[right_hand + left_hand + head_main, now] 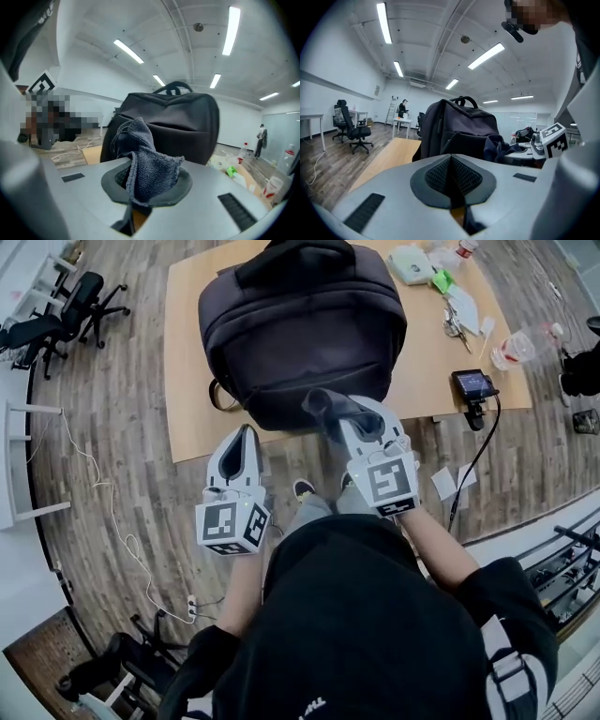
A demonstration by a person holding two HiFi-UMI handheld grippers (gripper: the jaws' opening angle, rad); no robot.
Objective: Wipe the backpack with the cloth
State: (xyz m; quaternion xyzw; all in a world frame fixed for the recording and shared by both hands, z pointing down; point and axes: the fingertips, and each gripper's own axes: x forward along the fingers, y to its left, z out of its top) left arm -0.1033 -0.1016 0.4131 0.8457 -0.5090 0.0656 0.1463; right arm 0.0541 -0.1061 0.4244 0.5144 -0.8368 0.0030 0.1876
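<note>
1 backpack (pixel 300 329) on 1 table (pixel 187 381); right gripper (pixel 364 427) pinches 1 cloth (pixel 145 159), left gripper (pixel 451 180) pressed together.

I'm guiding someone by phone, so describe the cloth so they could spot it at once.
Start at the light wooden table with the big dark backpack standing on it. At the table's near edge, in front of the backpack, the right gripper holds the cloth in its shut jaws. It is the crumpled grey-blue knitted piece, soft against the smooth backpack and white gripper.
</note>
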